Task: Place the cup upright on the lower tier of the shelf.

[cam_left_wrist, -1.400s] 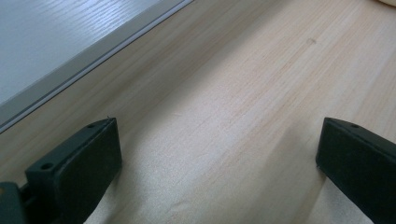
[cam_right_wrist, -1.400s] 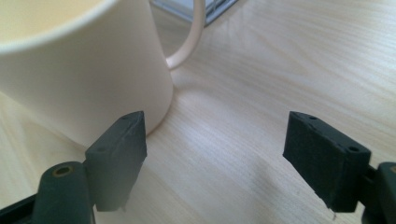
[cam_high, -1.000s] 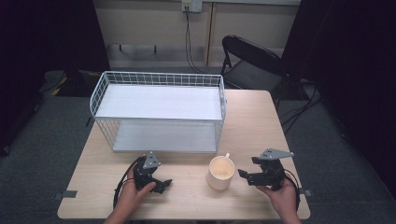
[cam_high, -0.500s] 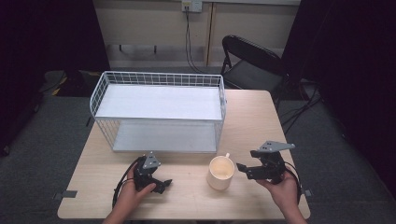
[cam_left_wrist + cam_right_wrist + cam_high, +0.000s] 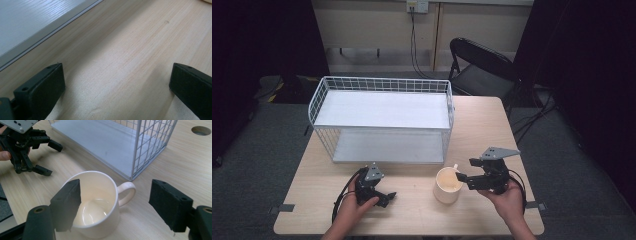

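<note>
While both tools stand wide open and empty, the right tool (image 5: 115, 205) brackets a cream mug (image 5: 448, 184), one jaw over its rim, the other beyond the handle. Glazed and rigid, the mug looks slippery and breakable; the wall beside the handle seems the safest hold. It stands on the counter (image 5: 482, 130) just before the wire basket (image 5: 382, 117), right of the left tool (image 5: 379, 192). No writing shows.

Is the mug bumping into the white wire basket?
Apart. The right gripper view shows bare table between the mug handle and the wire basket corner.
</note>
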A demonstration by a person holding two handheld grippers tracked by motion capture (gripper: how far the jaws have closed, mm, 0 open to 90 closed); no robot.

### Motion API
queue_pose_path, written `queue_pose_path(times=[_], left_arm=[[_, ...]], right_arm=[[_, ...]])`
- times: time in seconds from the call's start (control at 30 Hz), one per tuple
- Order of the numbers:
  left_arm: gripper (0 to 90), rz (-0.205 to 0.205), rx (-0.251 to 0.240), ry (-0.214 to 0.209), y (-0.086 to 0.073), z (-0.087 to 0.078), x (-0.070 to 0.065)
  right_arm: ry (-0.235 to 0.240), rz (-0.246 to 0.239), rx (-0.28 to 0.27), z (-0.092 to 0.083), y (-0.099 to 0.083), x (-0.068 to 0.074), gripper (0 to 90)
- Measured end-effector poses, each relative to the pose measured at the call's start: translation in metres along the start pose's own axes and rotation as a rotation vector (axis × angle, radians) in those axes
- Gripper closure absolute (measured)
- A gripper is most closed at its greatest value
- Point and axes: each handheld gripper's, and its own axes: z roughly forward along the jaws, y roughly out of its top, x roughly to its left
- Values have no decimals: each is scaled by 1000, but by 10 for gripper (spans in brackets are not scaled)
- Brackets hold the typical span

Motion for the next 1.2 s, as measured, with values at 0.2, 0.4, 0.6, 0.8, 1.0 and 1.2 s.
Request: queue_pose_path(times=[0.2, 0.4, 0.6, 0.8, 1.0, 1.2], left_arm=[[0, 0, 0, 0, 0, 0, 0], [0, 0, 0, 0, 0, 0, 0], [0, 0, 1, 0, 0, 0, 0], [0, 0, 0, 0, 0, 0, 0], [0, 0, 0, 0, 0, 0, 0], [0, 0, 0, 0, 0, 0, 0]], right_arm=[[-4, -8, 19, 16, -3, 5, 295], [-10, -8, 37, 26, -9, 8, 311], [-9, -4, 55, 33, -14, 10, 339], [-13, 9, 82, 41, -21, 12, 371], [-14, 31, 95, 47, -24, 10, 461], [-28, 36, 96, 51, -27, 10, 549]])
